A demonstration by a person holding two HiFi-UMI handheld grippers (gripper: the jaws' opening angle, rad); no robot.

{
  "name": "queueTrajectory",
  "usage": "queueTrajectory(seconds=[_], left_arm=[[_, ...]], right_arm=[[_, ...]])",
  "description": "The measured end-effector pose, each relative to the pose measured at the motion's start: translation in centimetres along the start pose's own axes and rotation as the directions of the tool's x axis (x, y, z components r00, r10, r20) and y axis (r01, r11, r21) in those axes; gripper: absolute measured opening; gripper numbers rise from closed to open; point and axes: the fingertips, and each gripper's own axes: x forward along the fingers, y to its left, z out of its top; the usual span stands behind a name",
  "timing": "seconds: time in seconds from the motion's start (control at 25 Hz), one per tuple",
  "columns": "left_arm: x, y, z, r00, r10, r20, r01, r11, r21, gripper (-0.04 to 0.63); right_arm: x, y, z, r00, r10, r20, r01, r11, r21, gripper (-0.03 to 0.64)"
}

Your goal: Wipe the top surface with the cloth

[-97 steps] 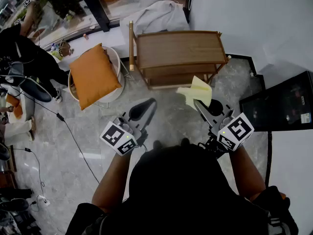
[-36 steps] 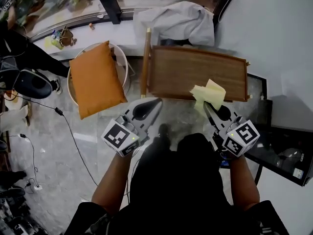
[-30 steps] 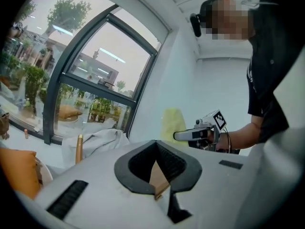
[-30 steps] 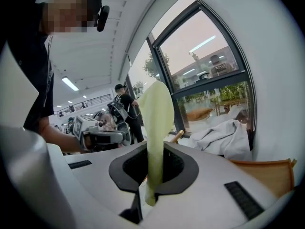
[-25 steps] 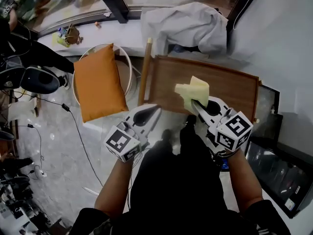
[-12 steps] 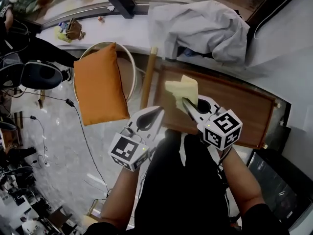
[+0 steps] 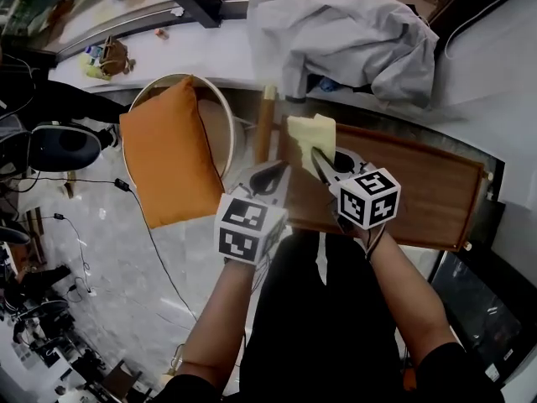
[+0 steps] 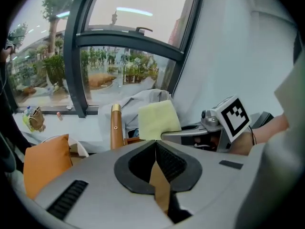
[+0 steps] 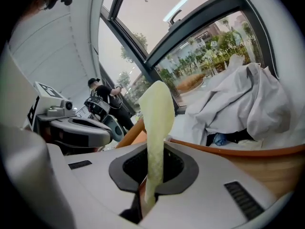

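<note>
The brown wooden top (image 7: pixel 424 187) lies just ahead of me, with a raised rim. My right gripper (image 7: pixel 320 159) is shut on a pale yellow cloth (image 7: pixel 309 134), which hangs over the top's left end. In the right gripper view the cloth (image 9: pixel 155 123) stands up edge-on from between the jaws, with the wooden rim (image 9: pixel 238 151) behind it. My left gripper (image 7: pixel 279 170) is shut and holds nothing; it hovers at the top's front left corner, beside the right one. From the left gripper view I see the cloth (image 8: pixel 158 119) and the right gripper (image 8: pixel 164 135).
An orange cushion (image 7: pixel 162 156) rests on a round white chair (image 7: pixel 220 117) to the left. A crumpled grey sheet (image 7: pixel 352 32) lies on the window ledge behind the top. A wooden post (image 7: pixel 265 124) rises at the top's left corner. Cables (image 7: pixel 143 225) trail across the floor.
I have come up close to the wooden top. My right gripper has carried the cloth from the top's right side to its left end, and the left gripper has drawn in beside it.
</note>
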Motion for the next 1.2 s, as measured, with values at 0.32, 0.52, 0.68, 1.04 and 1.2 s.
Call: queueTrajectory(seconds=[0.32, 0.52, 0.68, 1.04, 1.2], left_arm=[[3.0, 1.7, 0.5, 0.993, -0.014, -0.116, 0.014, 1.0, 0.0, 0.011], [3.0, 2.0, 1.1, 0.993, -0.012, -0.116, 0.012, 1.0, -0.002, 0.011], [2.8, 1.9, 0.8, 0.993, -0.015, -0.116, 0.015, 1.0, 0.006, 0.011], [2.7, 1.6, 0.1, 0.992, 0.003, -0.127, -0.001, 1.0, 0.018, 0.011], [3.2, 0.8, 0.1, 0.99, -0.008, -0.14, 0.011, 1.0, 0.02, 0.011]], right_arm=[[4.1, -1.6, -2.1, 0.996, -0.046, -0.071, 0.051, 0.997, 0.064, 0.032], [6.9, -2.3, -4.6, 0.989, -0.046, -0.141, 0.06, 0.993, 0.099, 0.032], [8.4, -3.0, -6.4, 0.979, -0.064, -0.193, 0.085, 0.991, 0.106, 0.032], [8.2, -4.4, -6.9, 0.962, -0.147, -0.231, 0.172, 0.981, 0.091, 0.032], [7.5, -5.5, -6.8, 0.954, -0.178, -0.243, 0.204, 0.975, 0.084, 0.032]])
